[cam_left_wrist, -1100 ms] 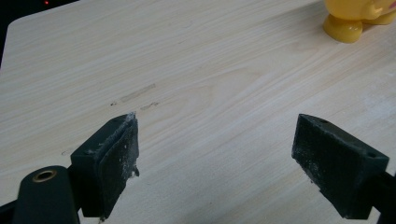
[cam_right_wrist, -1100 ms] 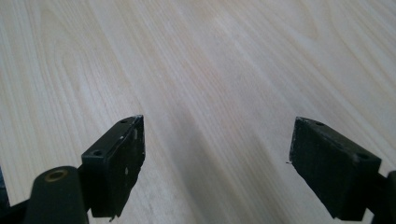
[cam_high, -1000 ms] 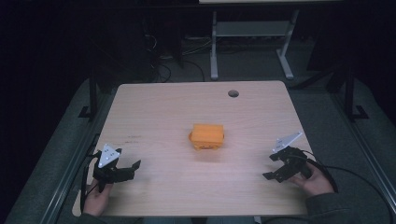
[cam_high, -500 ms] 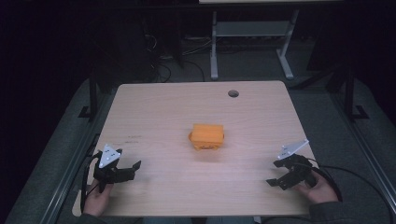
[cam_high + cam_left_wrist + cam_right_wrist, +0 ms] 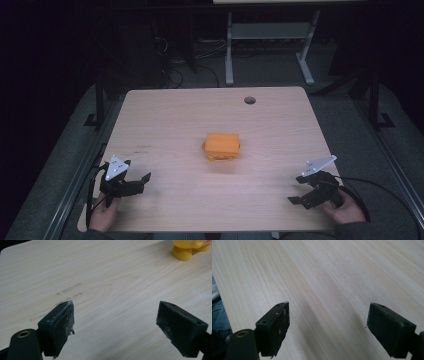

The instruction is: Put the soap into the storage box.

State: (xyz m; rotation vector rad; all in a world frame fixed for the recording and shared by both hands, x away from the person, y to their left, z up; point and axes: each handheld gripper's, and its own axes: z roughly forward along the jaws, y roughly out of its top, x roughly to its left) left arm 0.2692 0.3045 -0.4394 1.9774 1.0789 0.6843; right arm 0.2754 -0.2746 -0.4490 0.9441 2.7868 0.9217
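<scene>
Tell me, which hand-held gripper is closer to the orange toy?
The left hand-held gripper looks slightly closer to the orange toy, sitting toward the table's near-left corner. The right hand-held gripper sits by the near-right corner, a little farther. Neither touches it.

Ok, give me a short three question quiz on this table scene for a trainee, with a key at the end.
1. True or false: the left gripper is shut on the orange toy.
2. Multiple choice: where does the orange toy sit on the wooden table? A) near the middle, B) at the far left corner, C) beside the round hole.
3. Fill in: in the right gripper view, the right gripper has its jaws ____ with bare wood between them.

Key: 1 false, its jaws stand open near the table's near left edge, apart from the toy. 2 A. 3 open.
</scene>
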